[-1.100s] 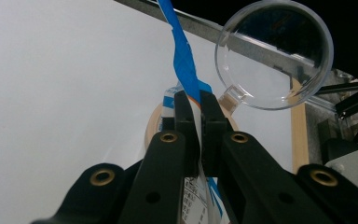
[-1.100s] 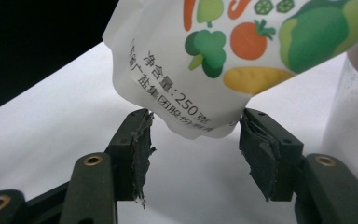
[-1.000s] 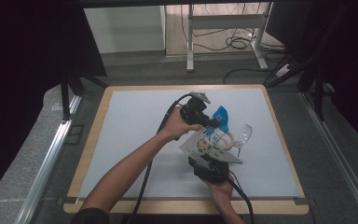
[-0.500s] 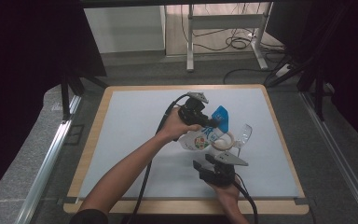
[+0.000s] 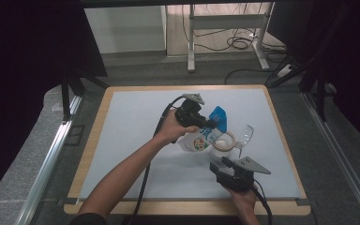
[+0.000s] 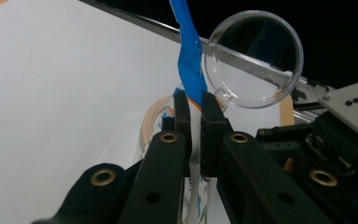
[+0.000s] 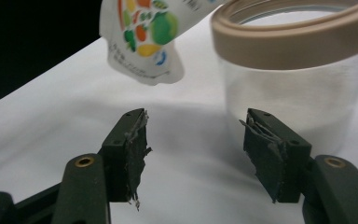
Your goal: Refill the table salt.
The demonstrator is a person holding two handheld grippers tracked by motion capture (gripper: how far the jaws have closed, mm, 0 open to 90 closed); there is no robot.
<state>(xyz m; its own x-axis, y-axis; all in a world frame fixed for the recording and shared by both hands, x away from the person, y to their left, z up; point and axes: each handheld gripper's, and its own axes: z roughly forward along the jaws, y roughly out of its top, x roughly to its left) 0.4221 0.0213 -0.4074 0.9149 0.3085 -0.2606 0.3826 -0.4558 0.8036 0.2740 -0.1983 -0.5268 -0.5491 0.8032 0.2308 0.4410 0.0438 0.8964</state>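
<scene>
— What's the left arm doing?
— It's reaching in from the bottom edge, stretched diagonally up toward the middle of the table (image 5: 122, 140), with the hand wrapped around the left gripper (image 5: 205, 123) and tipping it over to the right. Its jaws are clamping tight on the blue top of a pouch (image 6: 189, 60), holding it hanging off the surface; the printed white end of the pouch (image 5: 197, 142) is dangling just beside the jar.

— And the jar?
— The clear jar (image 5: 223, 143) with the tan rim is standing upright right of centre, and a round transparent lid (image 5: 246, 135) is sitting just to its right.

— The other hand?
— It's coming in low at the near edge, holding the right gripper (image 5: 217, 167) level and pointing toward the jar (image 7: 303, 79). The jaws are standing apart, gripping nothing, with bare table between the worn pads (image 7: 135, 144); the jar is just ahead of the right-hand jaw, not touching it that I can see
</scene>
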